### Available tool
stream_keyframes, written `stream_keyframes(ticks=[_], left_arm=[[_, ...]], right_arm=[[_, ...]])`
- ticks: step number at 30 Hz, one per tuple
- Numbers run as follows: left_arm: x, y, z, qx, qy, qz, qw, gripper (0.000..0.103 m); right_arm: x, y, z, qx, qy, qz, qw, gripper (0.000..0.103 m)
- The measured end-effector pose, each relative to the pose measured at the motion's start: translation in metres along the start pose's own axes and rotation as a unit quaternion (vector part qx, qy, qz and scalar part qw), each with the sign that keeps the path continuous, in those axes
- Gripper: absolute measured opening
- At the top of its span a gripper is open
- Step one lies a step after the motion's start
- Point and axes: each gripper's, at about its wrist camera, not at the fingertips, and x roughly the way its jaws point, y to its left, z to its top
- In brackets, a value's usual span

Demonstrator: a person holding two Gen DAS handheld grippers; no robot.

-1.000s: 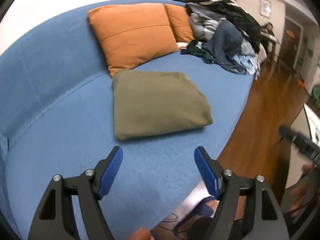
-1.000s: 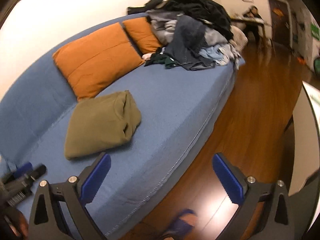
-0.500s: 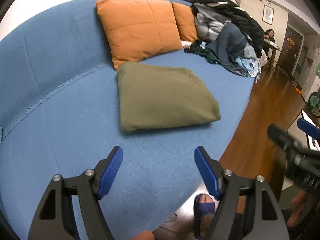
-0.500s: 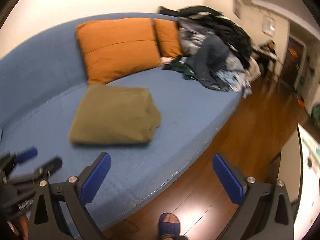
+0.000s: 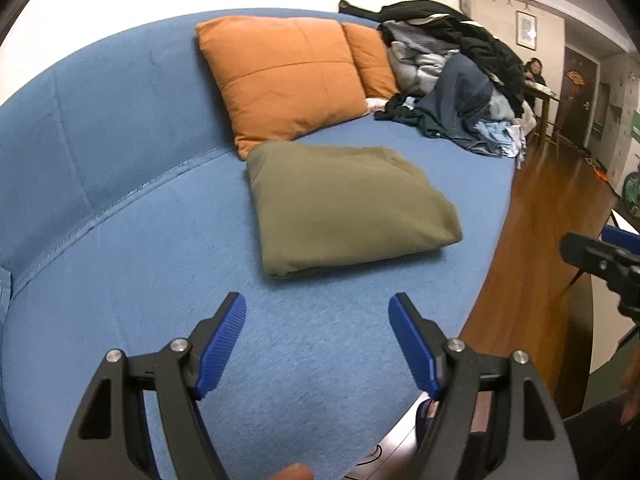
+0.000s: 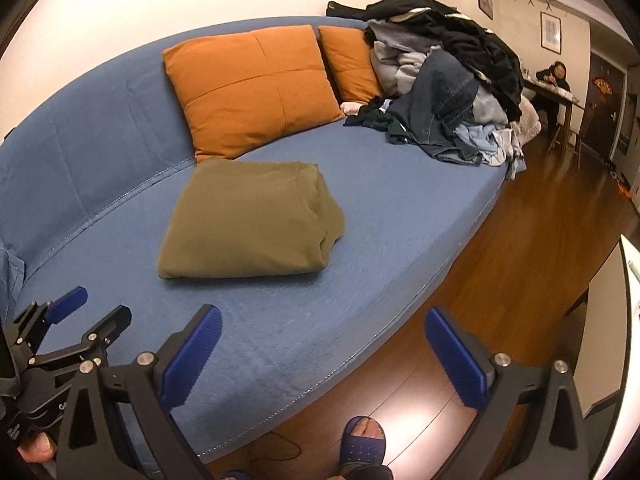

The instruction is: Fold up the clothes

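Observation:
A folded olive-green garment (image 5: 344, 204) lies flat on the blue sofa seat (image 5: 200, 280), just in front of an orange cushion; it also shows in the right wrist view (image 6: 248, 224). My left gripper (image 5: 316, 340) is open and empty, above the seat in front of the garment. My right gripper (image 6: 320, 356) is open and empty, over the sofa's front edge, to the right of the garment. The left gripper (image 6: 72, 324) shows at the lower left of the right wrist view. A heap of unfolded clothes (image 6: 448, 92) sits at the sofa's far right end.
Two orange cushions (image 6: 252, 84) lean on the sofa back. Wooden floor (image 6: 540, 240) runs to the right. A person's foot in a blue slipper (image 6: 362, 440) stands below the sofa edge. A seated person (image 6: 554, 76) at a table is far right.
Both grippers have pulled back and lowered, so the views now look more levelly along the sofa. The folded garment lies unmoved. Both grippers stay open.

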Motion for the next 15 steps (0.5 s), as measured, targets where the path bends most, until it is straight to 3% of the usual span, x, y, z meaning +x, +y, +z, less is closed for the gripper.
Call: stream_keyframes(ticks=[8,15], left_arm=[[0.002,0.019,0.002,-0.045,0.0,0.002,0.999,0.074],[0.002,0.024,0.001,-0.05,0.0,0.004,0.9987,0.074]], right_arm=[[0.005,0.017,-0.002,-0.031,0.005,0.003,1.0,0.103],[0.004,0.024,-0.004,-0.042,0.002,0.006,0.999,0.103]])
